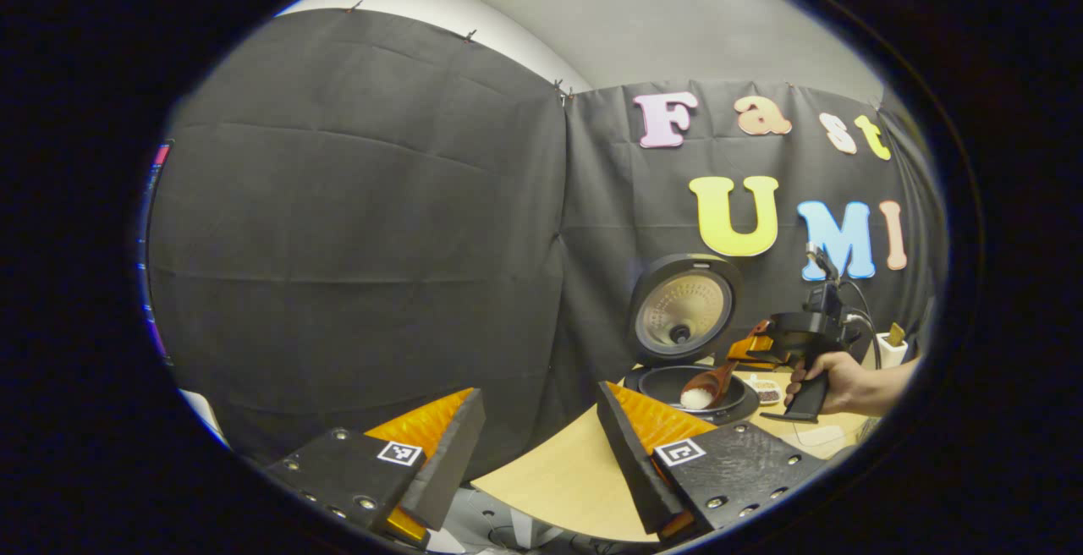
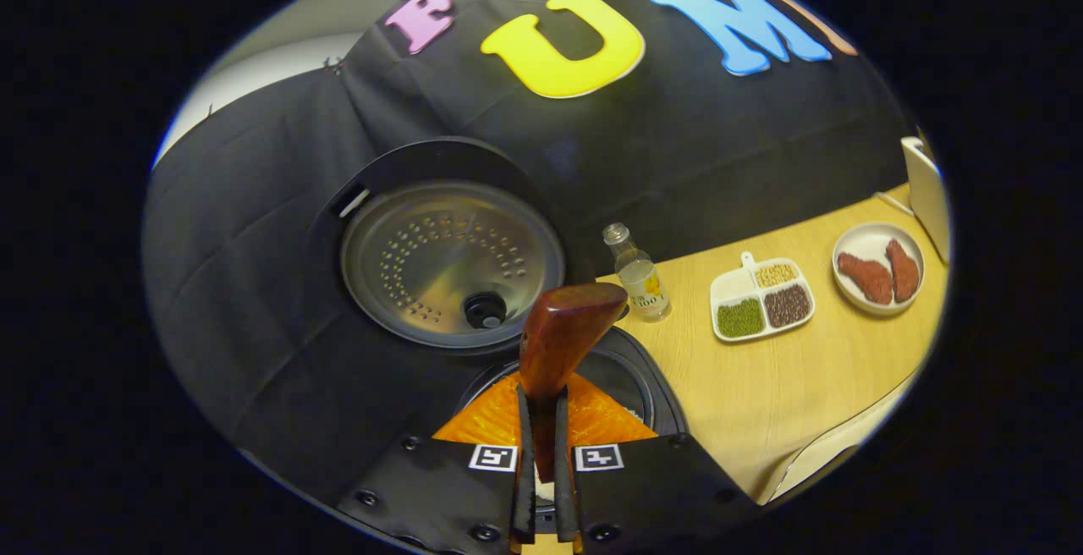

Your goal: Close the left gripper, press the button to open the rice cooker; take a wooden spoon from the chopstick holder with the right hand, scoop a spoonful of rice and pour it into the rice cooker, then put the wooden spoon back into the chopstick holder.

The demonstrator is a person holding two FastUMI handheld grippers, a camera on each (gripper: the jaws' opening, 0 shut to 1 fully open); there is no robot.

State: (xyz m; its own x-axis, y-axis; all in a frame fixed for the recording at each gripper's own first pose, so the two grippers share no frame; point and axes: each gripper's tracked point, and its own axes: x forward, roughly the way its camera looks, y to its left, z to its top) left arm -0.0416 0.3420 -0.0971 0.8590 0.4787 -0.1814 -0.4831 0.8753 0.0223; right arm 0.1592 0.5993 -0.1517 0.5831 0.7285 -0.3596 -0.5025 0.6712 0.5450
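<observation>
Left gripper (image 1: 541, 436) fingers spread apart, nothing between them | left gripper view: right gripper (image 1: 755, 345) clamps wooden spoon (image 1: 709, 384), rice in its bowl above open rice cooker (image 1: 689, 369) | right gripper view: fingers pinch spoon handle (image 2: 563, 343), cooker lid (image 2: 453, 263) upright on table (image 2: 787, 386).

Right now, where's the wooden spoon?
Clamped in the right gripper: in the left gripper view the wooden spoon, loaded with rice, hangs over the open rice cooker.

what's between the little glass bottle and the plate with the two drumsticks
In the right gripper view, a white divided dish of beans and grains sits on the table between the bottle and the plate.
</observation>
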